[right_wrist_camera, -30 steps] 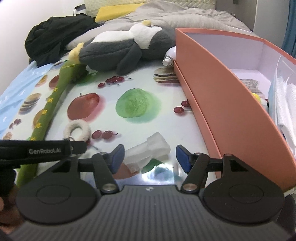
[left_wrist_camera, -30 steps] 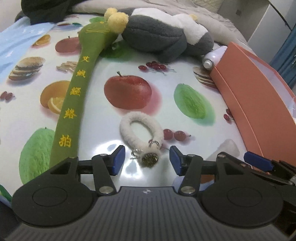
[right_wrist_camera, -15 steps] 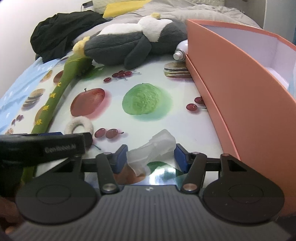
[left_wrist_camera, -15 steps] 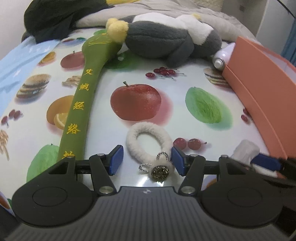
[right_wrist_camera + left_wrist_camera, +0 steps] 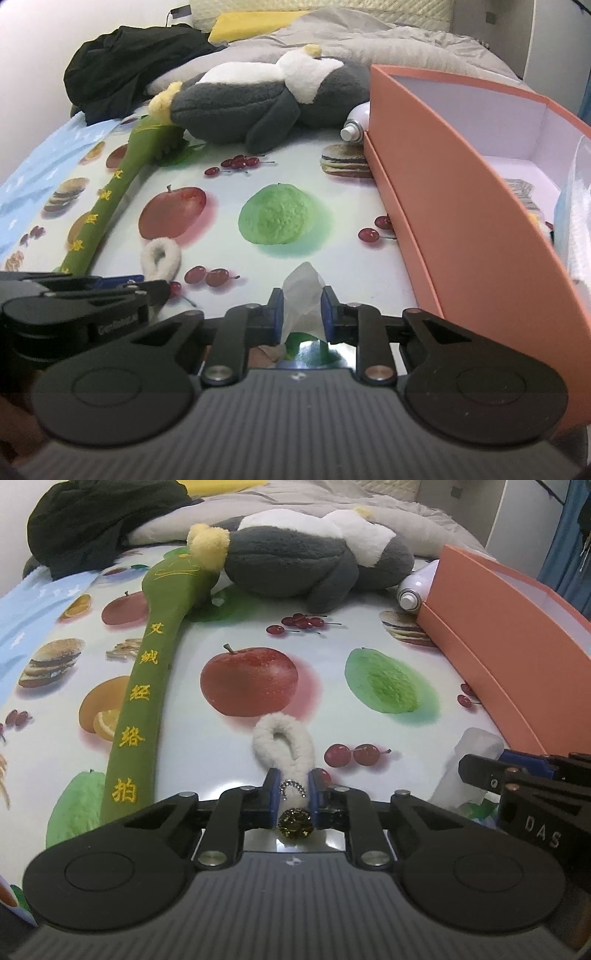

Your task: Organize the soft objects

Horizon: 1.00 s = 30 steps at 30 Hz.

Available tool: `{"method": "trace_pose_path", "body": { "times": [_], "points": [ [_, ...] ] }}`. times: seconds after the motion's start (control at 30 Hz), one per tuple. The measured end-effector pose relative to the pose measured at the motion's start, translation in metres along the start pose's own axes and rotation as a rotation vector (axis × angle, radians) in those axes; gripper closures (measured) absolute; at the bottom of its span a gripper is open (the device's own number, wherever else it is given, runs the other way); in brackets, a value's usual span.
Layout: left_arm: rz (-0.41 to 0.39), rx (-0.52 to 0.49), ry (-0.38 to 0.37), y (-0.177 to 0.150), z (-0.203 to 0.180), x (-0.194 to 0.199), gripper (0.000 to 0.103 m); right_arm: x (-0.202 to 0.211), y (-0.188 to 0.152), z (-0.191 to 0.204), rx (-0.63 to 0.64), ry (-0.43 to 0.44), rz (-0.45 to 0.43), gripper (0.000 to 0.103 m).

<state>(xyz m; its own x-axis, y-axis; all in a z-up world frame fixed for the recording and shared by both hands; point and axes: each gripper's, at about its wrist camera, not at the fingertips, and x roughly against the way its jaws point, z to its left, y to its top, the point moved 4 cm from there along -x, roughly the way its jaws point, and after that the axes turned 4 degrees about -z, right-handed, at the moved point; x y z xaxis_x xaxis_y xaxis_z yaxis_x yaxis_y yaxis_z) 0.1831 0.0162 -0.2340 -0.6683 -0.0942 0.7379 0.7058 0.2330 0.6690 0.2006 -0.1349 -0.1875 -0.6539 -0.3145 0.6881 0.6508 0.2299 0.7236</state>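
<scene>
Fruit-print tablecloth [image 5: 369,602]: my left gripper [image 5: 293,794] pinches the fluffy scrunchie [image 5: 284,746], right gripper [image 5: 302,308] clamps the translucent wad [image 5: 301,295], both having just closed, likely bound for the orange box [image 5: 461,206].

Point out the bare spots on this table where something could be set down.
Widest free patch: the tablecloth between the green stick and the orange box, in front of the penguin toy. A narrower strip lies left of the stick. It is crowded at the near edge, around the fluffy ring and white wad.

The left gripper [image 5: 293,794] points steeply down, blue pads pinched nearly together on something white and fluffy; the right gripper [image 5: 302,308], angled alike beside it, has just closed on a pale soft wad.
</scene>
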Motion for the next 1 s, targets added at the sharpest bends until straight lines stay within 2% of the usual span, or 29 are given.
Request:
{"method": "trace_pose_path", "body": {
  "times": [0.23, 0.6, 1.0],
  "points": [
    [-0.001, 0.057, -0.052, 0.001, 0.007, 0.010, 0.085, 0.011, 0.002, 0.003, 0.006, -0.012, -0.003, 0.078],
    [-0.018, 0.072, -0.129, 0.017, 0.003, 0.033, 0.085, 0.028, 0.011, -0.002, -0.025, -0.027, -0.029, 0.078],
    [-0.084, 0.036, -0.254, 0.065, -0.019, 0.075, 0.085, 0.074, 0.049, -0.012, -0.054, -0.042, -0.139, 0.078]
  ]
}}
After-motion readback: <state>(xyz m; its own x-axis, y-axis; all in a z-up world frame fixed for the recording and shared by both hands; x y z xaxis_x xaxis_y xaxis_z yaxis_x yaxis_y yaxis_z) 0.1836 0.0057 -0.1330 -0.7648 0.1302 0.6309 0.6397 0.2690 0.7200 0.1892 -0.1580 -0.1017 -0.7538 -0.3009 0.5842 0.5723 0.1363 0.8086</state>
